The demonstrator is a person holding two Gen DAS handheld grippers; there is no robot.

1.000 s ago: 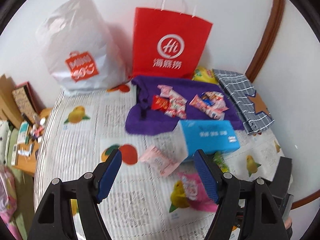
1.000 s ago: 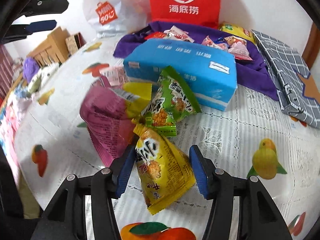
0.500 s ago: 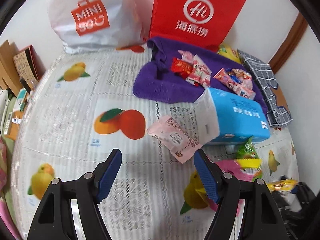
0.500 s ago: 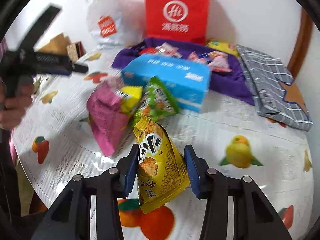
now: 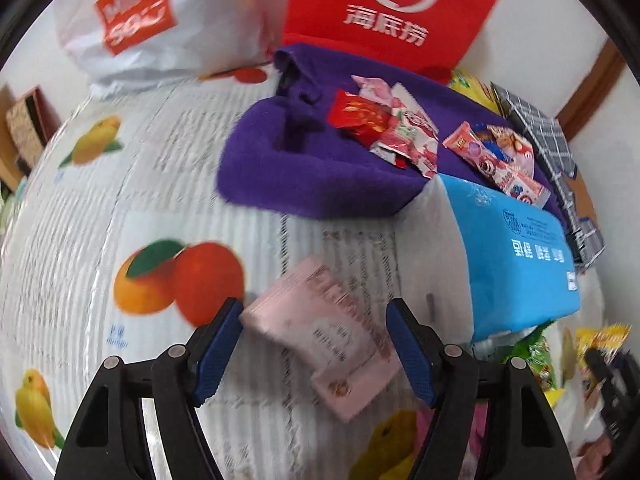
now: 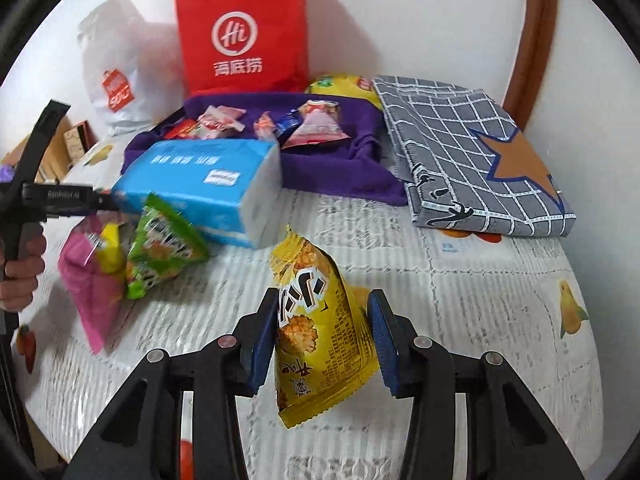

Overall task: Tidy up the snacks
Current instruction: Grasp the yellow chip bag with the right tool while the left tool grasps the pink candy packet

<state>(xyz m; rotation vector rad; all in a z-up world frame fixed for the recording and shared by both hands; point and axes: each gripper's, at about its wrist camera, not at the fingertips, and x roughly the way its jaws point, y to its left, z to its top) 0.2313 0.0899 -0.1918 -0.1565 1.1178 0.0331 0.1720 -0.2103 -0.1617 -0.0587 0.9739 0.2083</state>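
Lifted clear, yellow snack bag (image 6: pixel 320 332) hangs clamped in right jaws — left jaws gape over pink packet (image 5: pixel 324 332).

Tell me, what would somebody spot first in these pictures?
Probably the yellow snack bag, pinched between the blue pads of the right hand-held gripper above the fruit-print tablecloth. Next, the big red paper bag standing against the back wall, and the pink packet lying between the open left hand-held gripper fingers.
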